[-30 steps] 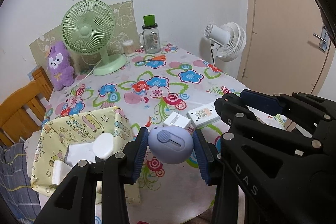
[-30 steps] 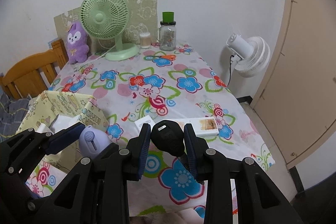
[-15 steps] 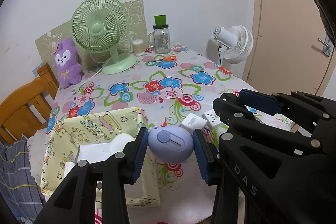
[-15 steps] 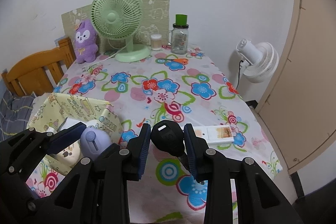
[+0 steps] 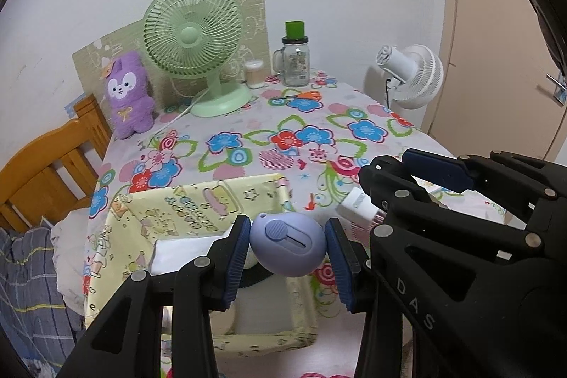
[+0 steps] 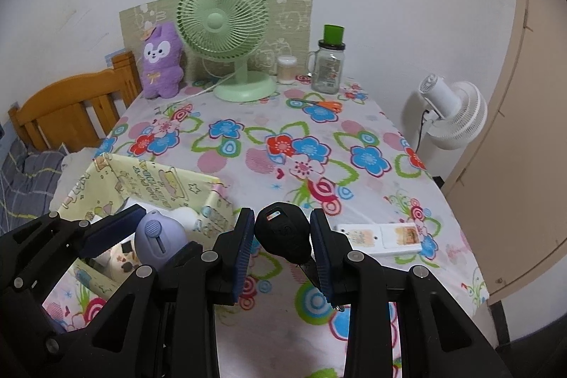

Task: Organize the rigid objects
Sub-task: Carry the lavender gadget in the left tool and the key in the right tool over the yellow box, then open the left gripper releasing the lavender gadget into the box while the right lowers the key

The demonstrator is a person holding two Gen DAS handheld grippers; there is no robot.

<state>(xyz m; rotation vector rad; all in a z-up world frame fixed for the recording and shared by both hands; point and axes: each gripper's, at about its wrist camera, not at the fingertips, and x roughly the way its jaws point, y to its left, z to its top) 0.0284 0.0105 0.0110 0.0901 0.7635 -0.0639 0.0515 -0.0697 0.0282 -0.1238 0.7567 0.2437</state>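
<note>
Left wrist view: beyond the yellow fabric bin (image 5: pixel 198 208) spreads the floral bench (image 5: pixel 248 144). Above the bin, the left claw (image 5: pixel 287 248) pinches a lilac egg-shaped cutter (image 5: pixel 287 245); right of the bin, the right claw (image 6: pixel 283 238) pinches a black key fob (image 6: pixel 283 232). Carrying step; next, lower into the bin and release.

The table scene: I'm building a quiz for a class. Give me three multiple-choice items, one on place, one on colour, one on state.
1. Where is the plush toy? A left of the green fan B beside the white fan C in the yellow box
2. What colour is the jar lid? A red B green C blue
3. What does the right gripper hold? A nothing B scissors C a black object

A: it sits by the fan's left. B: the lid is green. C: fingers clamp it.
</note>
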